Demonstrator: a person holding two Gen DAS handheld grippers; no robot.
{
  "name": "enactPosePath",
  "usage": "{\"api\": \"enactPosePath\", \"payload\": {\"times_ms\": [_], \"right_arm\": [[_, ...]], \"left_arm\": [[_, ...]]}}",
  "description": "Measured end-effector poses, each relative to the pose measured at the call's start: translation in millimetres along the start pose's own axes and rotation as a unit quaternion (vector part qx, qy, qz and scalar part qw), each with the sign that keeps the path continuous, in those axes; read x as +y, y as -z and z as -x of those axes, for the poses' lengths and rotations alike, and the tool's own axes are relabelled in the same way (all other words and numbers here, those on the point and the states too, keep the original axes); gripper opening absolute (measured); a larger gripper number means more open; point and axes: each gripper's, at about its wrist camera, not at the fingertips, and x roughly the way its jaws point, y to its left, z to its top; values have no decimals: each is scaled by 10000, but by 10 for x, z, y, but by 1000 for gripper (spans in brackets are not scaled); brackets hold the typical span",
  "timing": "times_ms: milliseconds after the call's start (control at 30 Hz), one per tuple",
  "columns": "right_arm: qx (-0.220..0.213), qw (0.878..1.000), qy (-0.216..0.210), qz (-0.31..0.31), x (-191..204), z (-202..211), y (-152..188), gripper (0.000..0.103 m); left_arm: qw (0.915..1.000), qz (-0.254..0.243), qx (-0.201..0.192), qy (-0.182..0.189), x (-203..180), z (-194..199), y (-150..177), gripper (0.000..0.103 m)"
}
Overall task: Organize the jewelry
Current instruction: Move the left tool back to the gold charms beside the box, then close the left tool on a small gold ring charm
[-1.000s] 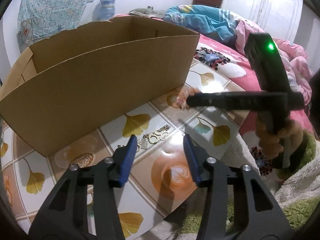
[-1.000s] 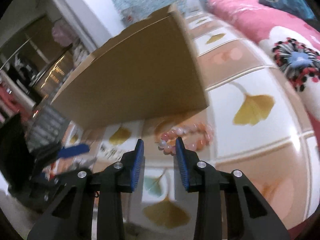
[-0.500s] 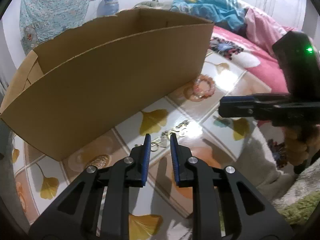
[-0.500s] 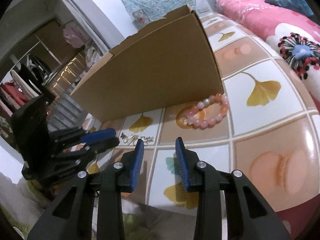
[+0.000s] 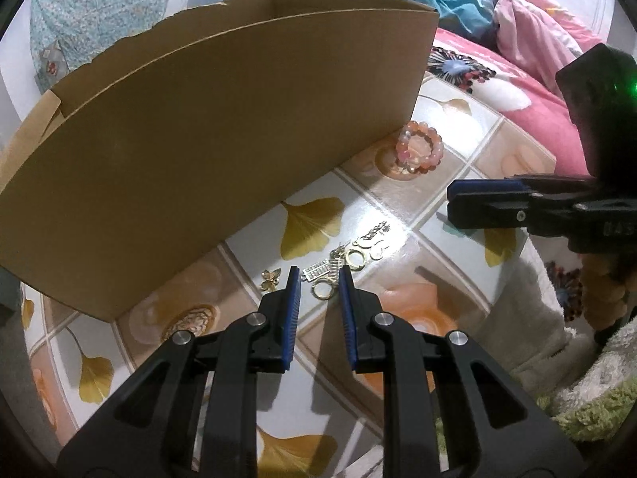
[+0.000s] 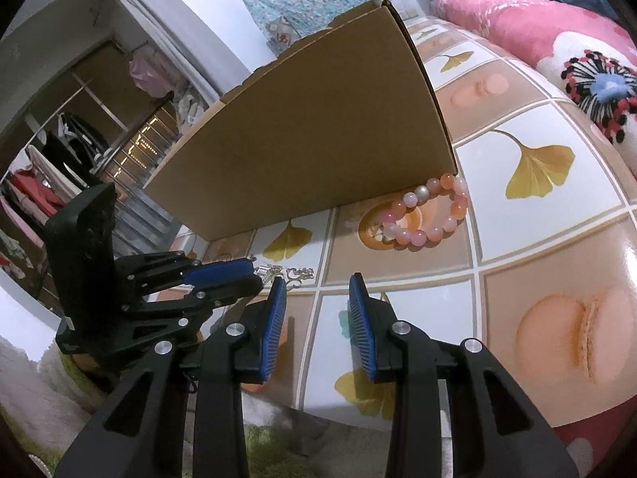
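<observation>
While the left gripper (image 5: 318, 275) hangs low over the glossy tabletop (image 5: 398, 279), its ribbed blue pads stand narrowly apart, holding nothing, with a small gold ring lying between the tips. That ring belongs to a tangled heap of gold-toned charms and chain (image 5: 350, 255), thin and shiny, just beside the long wall of a plain brown cardboard box (image 5: 223, 139). A bracelet of round, smooth pink and peach beads (image 6: 424, 213) rests touching the box's corner. The right gripper (image 6: 316, 283) hovers empty, pads moderately apart, over the tabletop's ginkgo-leaf squares.
</observation>
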Motion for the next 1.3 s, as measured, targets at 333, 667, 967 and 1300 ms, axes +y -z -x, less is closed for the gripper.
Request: {"api": "enactPosePath", "payload": {"times_ms": [333,667,967,1300], "right_arm": [[79,9999,-89,-14,24,-75,13,33],[46,9989,96,449,260,-70,40,33],[419,9880,499,1403,627,-429,83,26],[480,9682,1118,2184,751,-629,38,19]], "left_arm": [[9995,-305,39,73,-20,-5,-10,16],[9995,-285,-73,132,-10,33,43,11],[9999,-11,-151,61,120,114,165,11],[9995,28,-266,163,177,137,210,11]]}}
